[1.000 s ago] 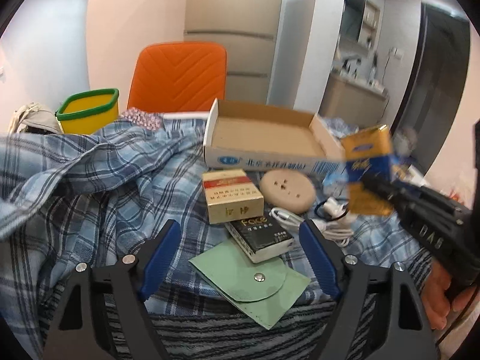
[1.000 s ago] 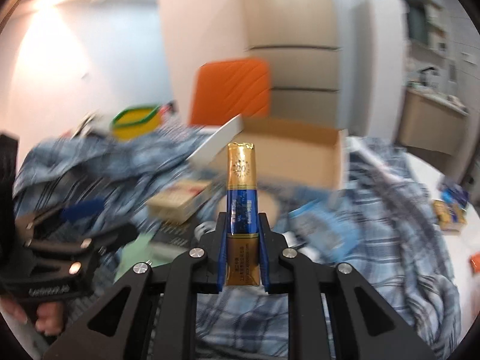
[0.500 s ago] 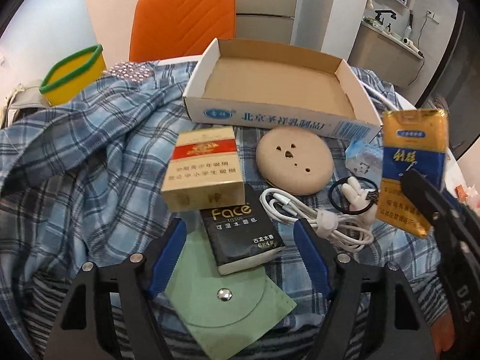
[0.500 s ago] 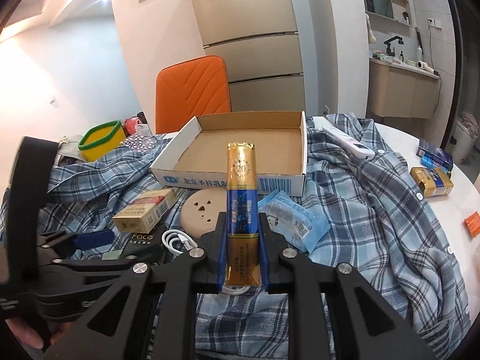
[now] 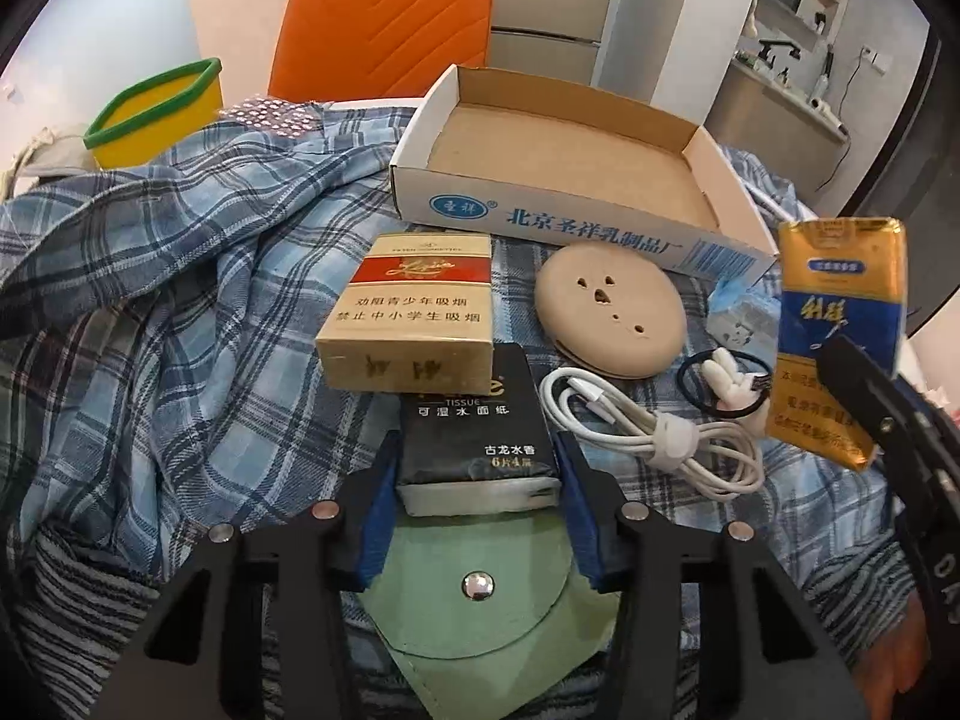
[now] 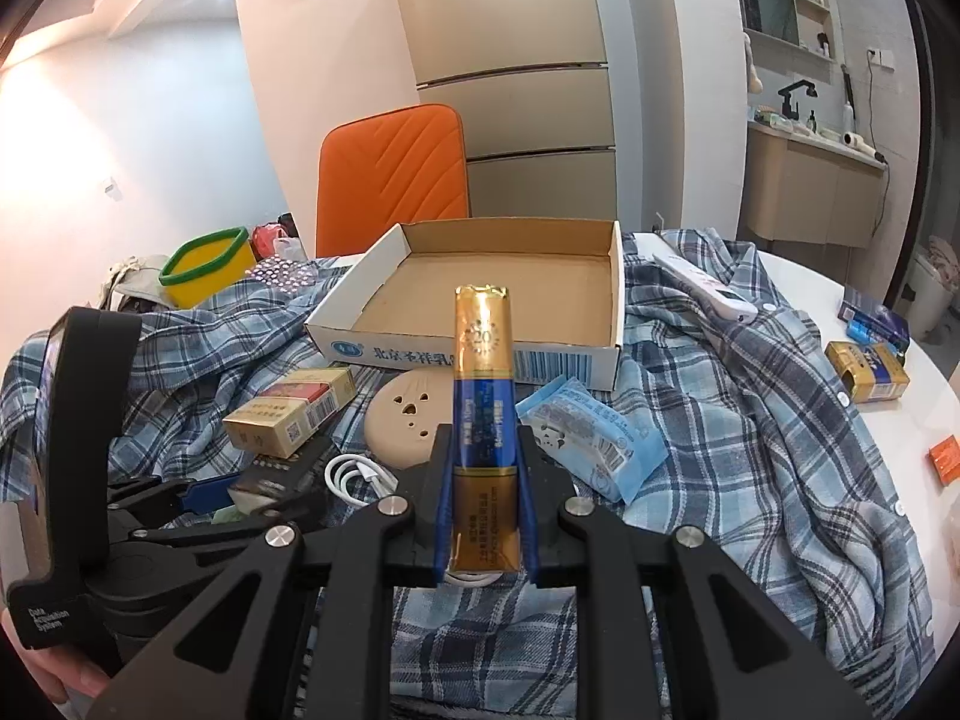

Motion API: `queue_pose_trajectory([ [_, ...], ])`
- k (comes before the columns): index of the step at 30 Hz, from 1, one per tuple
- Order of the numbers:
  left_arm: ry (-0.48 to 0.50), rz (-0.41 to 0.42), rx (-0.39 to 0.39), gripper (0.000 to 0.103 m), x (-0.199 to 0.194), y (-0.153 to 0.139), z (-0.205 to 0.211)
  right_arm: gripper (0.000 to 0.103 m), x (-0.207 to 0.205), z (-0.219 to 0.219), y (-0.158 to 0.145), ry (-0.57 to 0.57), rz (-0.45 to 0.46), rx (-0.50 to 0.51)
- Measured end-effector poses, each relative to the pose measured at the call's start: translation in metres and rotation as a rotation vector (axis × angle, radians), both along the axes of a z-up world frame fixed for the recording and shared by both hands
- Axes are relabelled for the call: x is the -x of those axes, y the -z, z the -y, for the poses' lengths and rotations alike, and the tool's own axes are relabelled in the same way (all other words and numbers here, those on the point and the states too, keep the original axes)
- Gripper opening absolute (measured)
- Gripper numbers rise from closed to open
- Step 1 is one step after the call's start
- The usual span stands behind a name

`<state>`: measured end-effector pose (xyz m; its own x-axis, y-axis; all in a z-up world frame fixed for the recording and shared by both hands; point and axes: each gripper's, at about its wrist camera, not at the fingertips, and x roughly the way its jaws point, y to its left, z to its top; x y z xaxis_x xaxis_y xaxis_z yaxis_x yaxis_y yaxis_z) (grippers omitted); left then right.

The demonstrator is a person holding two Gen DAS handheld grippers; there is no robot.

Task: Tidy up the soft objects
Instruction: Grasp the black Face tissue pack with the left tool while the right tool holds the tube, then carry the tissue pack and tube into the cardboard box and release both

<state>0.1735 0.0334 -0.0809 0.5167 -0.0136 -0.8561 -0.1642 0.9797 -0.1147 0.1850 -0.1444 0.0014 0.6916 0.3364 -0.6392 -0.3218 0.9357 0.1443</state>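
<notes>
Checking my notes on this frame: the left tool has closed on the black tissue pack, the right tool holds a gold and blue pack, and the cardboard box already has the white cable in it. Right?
Not quite: the cardboard box is empty in the right wrist view. The white cable lies on the plaid shirt, as the left wrist view shows. The left tool grips the black tissue pack; the right tool holds the gold and blue pack.

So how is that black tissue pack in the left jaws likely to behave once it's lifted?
The black tissue pack looks soft; with the left gripper shut on its near end, it may dent and droop forward. Its glossy wrapper could slip. The cigarette box overlaps its far end, so lifting may tip that box.
</notes>
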Motion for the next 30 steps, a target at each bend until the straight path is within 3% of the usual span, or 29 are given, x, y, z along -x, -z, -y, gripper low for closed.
queue_pose_trajectory([
  [4, 0.013, 0.053, -0.015, 0.049, 0.009, -0.009, 0.002, 0.017, 0.002, -0.003, 0.000, -0.006, 0.010, 0.014],
  [12, 0.073, 0.384, -0.051, 0.049, 0.050, -0.056, 0.017, 0.017, 0.008, 0.002, -0.008, 0.014, 0.061, 0.003],
  [20, 0.099, 0.682, -0.040, 0.049, 0.086, -0.084, 0.021, 0.017, 0.030, 0.012, -0.034, 0.078, 0.262, -0.019],
  [25, 0.094, 0.733, -0.040, 0.049, 0.098, -0.095, 0.020, 0.017, 0.035, 0.013, -0.041, 0.094, 0.326, -0.009],
  [30, 0.129, 0.783, -0.065, 0.049, 0.119, -0.127, 0.029, 0.017, 0.041, 0.014, -0.056, 0.118, 0.373, 0.025],
])
